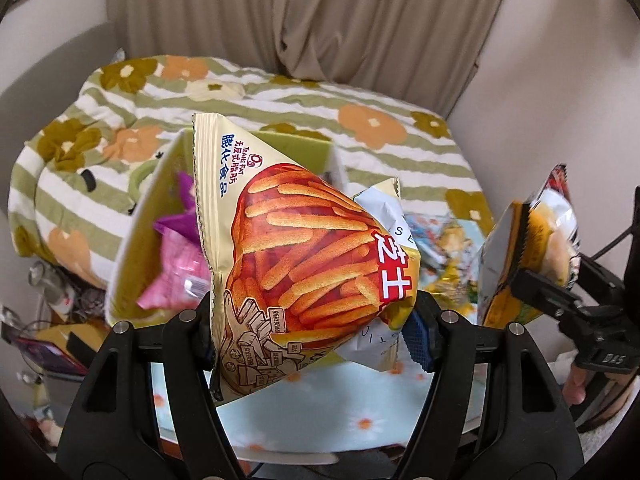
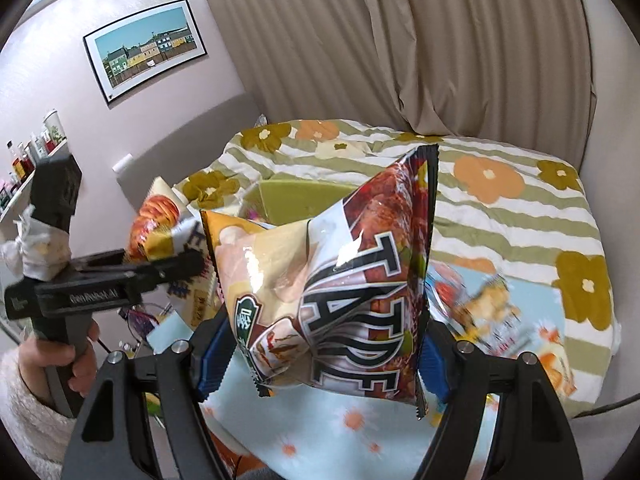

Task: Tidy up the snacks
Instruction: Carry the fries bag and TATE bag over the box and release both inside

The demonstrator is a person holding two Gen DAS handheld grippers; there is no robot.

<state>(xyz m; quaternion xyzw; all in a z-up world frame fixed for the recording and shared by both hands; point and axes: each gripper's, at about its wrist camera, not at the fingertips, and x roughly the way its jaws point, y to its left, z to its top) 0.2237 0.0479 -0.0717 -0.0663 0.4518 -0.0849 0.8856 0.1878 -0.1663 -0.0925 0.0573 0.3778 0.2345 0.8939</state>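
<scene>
1. Snack bag of cheese sticks (image 1: 304, 256) is sitting pinched between the left gripper (image 1: 316, 336) fingers, hanging above the green box (image 1: 132, 248).
2. Brown chip bag (image 2: 340, 280) is being clamped by the right gripper (image 2: 320, 356), hovering over the floral tablecloth (image 2: 344, 428).
3. Pink packets (image 1: 176, 264) are lying inside the box.

Cream-and-red snack bag (image 1: 304, 248), pink packets (image 1: 176, 272), olive-green box (image 1: 132, 248), green-striped floral quilt (image 1: 280, 100)
</scene>
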